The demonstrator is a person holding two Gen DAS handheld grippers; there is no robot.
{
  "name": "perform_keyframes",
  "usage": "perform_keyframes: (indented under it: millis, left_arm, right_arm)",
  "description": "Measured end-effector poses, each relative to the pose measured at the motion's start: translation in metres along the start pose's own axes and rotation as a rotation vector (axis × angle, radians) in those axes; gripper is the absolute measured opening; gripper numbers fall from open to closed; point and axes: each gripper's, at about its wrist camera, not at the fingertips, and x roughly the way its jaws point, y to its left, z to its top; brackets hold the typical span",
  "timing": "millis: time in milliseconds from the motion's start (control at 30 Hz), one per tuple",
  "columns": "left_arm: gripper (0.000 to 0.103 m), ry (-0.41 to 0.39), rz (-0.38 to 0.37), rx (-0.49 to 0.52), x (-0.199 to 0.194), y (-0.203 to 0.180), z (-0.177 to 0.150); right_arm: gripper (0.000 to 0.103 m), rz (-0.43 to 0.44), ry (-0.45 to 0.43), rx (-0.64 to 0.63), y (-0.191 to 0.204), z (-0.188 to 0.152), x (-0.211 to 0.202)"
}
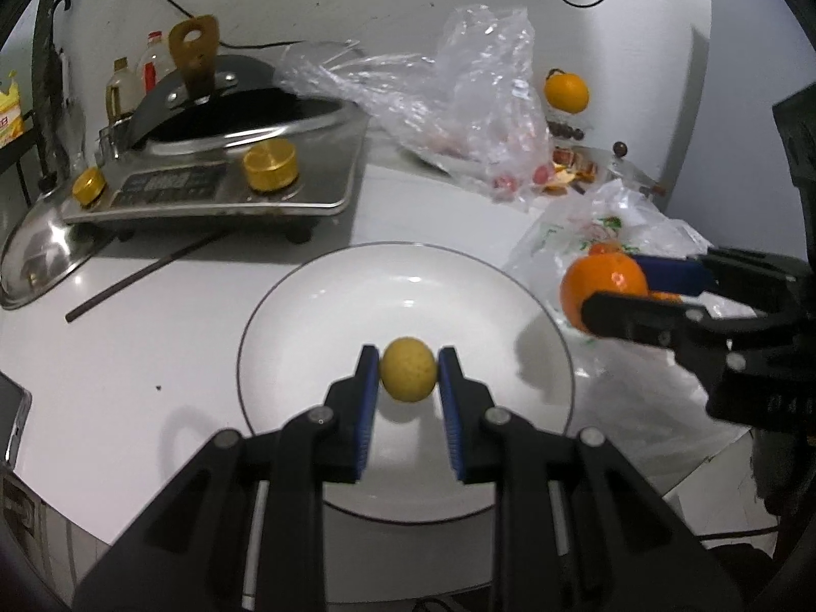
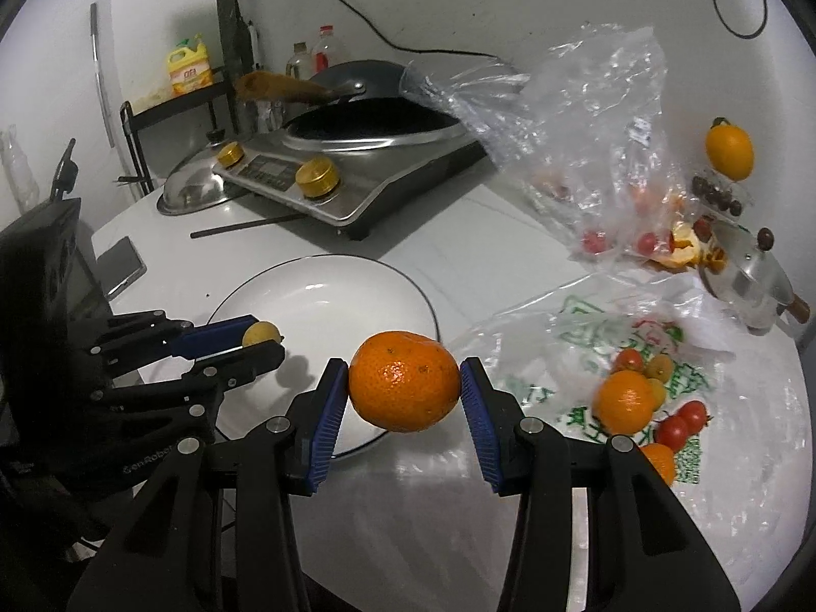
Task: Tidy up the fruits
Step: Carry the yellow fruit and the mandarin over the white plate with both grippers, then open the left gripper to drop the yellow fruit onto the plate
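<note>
Left hand-held gripper [image 1: 408, 370]: clamps small yellow fruit [image 1: 408, 368] above white plate [image 1: 316, 316].
Right hand-held gripper [image 2: 405, 387]: squeezes orange [image 2: 405, 388].
Right view only: loose fruit on printed bag [image 2: 586, 326] (tomatoes, oranges).
Surface [image 1: 153, 357]: white, cluttered.

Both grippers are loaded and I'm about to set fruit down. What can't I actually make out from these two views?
- Whether the small yellow fruit in the left gripper touches the white plate: hidden beneath the fruit in both views.
- Contents of the clear plastic bag: blurred by crinkled film, only red bits show.
- Fruit under the orange in the right gripper: the printed bag partly covers the pile.
</note>
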Motion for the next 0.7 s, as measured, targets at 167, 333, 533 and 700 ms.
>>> perform_keyframes:
  millis: [167, 333, 533, 700]
  left_arm:
    - [0.024, 0.01, 0.015, -0.011, 0.005, 0.014, 0.0]
    - [0.025, 0.025, 0.023, -0.03, 0.008, 0.026, -0.001]
    - [0.026, 0.021, 0.02, -0.051, 0.009, 0.034, -0.001]
    - [0.031, -0.005, 0.02, -0.046, -0.002, 0.038, -0.001]
  right_arm:
    - [0.048, 0.015, 0.024, -0.007, 0.01, -0.002, 0.011]
    - [0.048, 0.032, 0.044, -0.005, 0.019, -0.005, 0.02]
    - [0.048, 0.048, 0.069, -0.014, 0.03, -0.007, 0.029]
    - [0.048, 0.063, 0.076, -0.023, 0.038, -0.008, 0.033]
